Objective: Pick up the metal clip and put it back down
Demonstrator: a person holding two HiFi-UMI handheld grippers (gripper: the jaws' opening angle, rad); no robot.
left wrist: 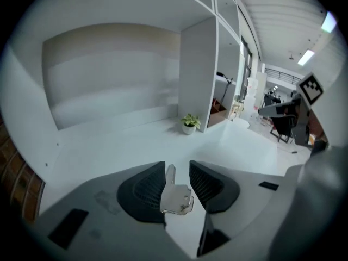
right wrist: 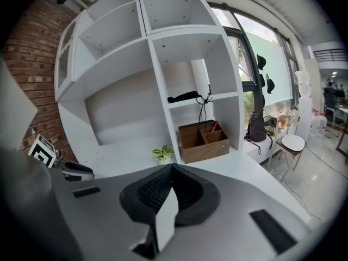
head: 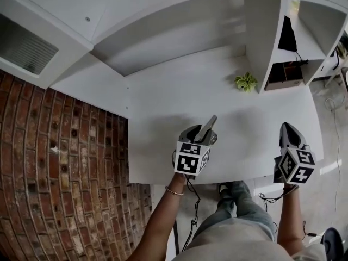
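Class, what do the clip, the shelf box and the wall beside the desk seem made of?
The clip looks like bare metal, maybe steel: silvery-grey, dull sheen. The box seems unpainted wood or board: brown, matte. The wall is brick: red-brown courses, mortar joints.

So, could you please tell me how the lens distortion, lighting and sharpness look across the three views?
Head view: a strong fisheye bends the desk edge and the shelf unit; the light is even, with soft shadows on the desk. Left gripper view: dark round vignette, metal clip fairly sharp, shelf unit soft and hazy. Right gripper view: same vignette, window bright and washed out, wooden box clear.
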